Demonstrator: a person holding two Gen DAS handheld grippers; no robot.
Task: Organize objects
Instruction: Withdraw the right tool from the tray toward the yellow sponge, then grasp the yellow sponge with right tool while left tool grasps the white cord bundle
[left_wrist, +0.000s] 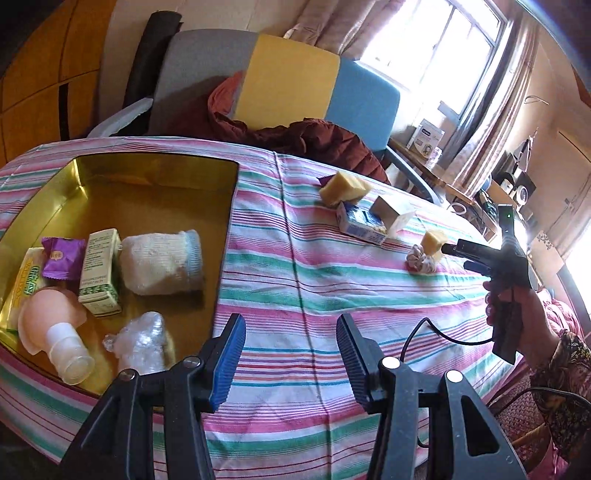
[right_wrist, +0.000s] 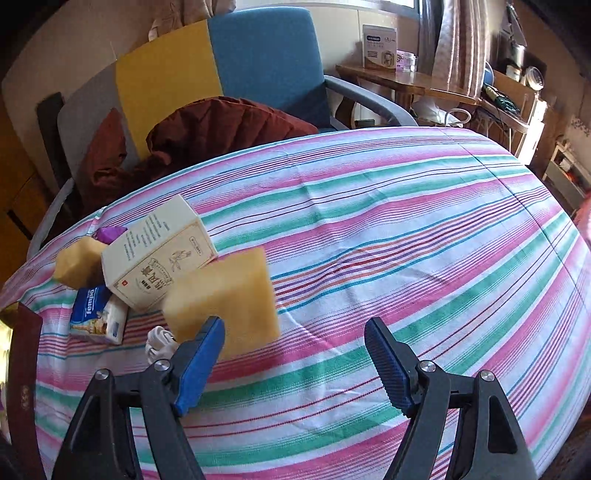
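Purple wrapper (right_wrist: 110, 233) mostly hidden behind the cream box (right_wrist: 159, 256) at nine o'clock; blurred sponge (right_wrist: 225, 299).

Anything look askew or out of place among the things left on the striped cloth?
Yes. The cream box sits tilted, propped on the Tempo tissue pack and a yellow sponge rather than lying flat. The nearer sponge lies beside that heap.

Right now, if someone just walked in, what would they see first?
Probably the striped cloth covering the whole table. Next, the shiny gold tray at its left end, already holding a sock, a green box and a purple candy. Then the yellow sponge just ahead of the open right gripper, beside a cream box and a tissue pack.
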